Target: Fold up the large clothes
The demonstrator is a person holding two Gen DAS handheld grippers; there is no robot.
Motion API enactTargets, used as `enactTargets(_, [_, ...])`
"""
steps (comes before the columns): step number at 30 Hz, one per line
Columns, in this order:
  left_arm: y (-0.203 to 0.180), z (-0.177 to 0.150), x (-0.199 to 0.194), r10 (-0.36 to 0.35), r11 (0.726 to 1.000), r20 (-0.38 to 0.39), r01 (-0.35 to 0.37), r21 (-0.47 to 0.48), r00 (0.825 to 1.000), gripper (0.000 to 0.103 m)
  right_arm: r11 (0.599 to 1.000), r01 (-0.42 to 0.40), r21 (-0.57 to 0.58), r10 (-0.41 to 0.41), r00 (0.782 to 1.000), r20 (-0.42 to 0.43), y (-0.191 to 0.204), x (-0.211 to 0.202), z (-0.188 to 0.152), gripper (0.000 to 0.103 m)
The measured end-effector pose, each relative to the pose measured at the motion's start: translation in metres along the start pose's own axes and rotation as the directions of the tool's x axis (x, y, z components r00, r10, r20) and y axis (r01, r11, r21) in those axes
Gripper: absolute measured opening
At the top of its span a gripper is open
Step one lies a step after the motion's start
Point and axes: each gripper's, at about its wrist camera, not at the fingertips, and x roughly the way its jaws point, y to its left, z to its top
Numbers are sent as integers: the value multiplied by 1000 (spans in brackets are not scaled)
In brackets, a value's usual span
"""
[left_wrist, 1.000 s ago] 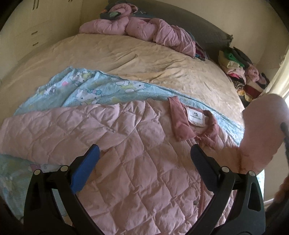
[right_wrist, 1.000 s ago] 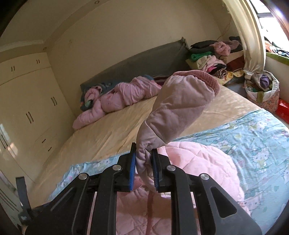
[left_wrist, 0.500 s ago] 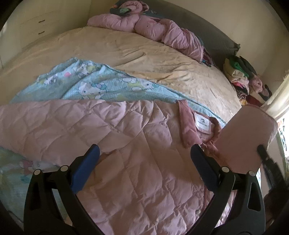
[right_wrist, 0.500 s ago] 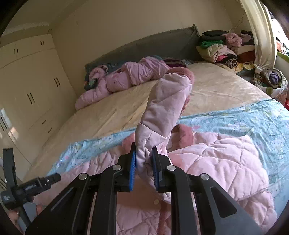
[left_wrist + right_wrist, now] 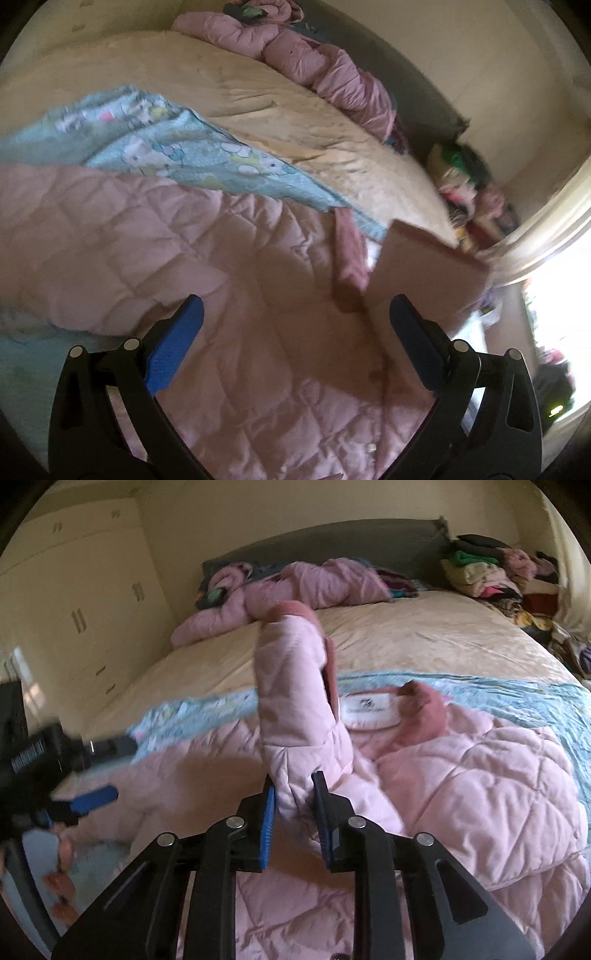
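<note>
A pink quilted jacket lies spread on the bed, its collar and white label toward the headboard. Its sleeve stands up between the pads of my right gripper. Those jaws are opening, and the fabric still fills the gap and touches both pads. The same sleeve shows at the right of the left wrist view. My left gripper hovers wide open over the jacket's body, holding nothing. It also appears blurred at the left edge of the right wrist view, left gripper.
A light blue cartoon blanket lies under the jacket on the beige bedspread. Another pink jacket is bunched by the grey headboard. A pile of clothes sits beside the bed at the right. Cream wardrobes stand at the left.
My right gripper has carried the sleeve down and inward over the jacket's body, and its jaws have widened a little. My left gripper has sunk closer to the jacket and rolled.
</note>
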Motion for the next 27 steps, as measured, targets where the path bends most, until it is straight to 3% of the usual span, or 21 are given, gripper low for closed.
enactTargets(3, [15, 0, -1, -100, 993, 11, 101, -62, 995, 94, 999, -12, -37, 11, 999, -42, 11, 9, -12, 30])
enactTargets(9, [23, -3, 12, -123, 990, -28, 121, -70, 992, 94, 995, -79, -65, 69, 987, -142, 26, 26, -33, 53])
enactTargets(11, [24, -6, 20, -133, 989, -52, 129, -68, 990, 94, 993, -101, -68, 88, 981, -174, 31, 28, -40, 66])
enactTargets(14, [23, -13, 36, -134, 990, -103, 129, -54, 986, 94, 991, -112, -76, 98, 980, -176, 31, 16, -43, 71])
enactTargets(18, [20, -24, 59, -121, 992, -157, 115, -47, 980, 94, 993, -120, 4, 119, 981, -153, 7, -12, -44, 71])
enactTargets(23, [5, -36, 79, -117, 991, -157, 125, 42, 981, 91, 998, -41, 55, 47, 992, -117, -34, -46, -46, 72])
enactTargets(25, [-4, -42, 80, -117, 986, -143, 133, 101, 983, 51, 996, -9, 90, 19, 993, -113, -52, -55, -47, 72])
enactTargets(26, [-9, -43, 80, -81, 985, -122, 98, 145, 989, 41, 993, 14, 118, -1, 994, -111, -64, -61, -47, 72])
enactTargets(27, [-13, -44, 80, -69, 979, -105, 88, 184, 992, 22, 990, 31, 139, -16, 994, -108, -74, -65, -48, 72])
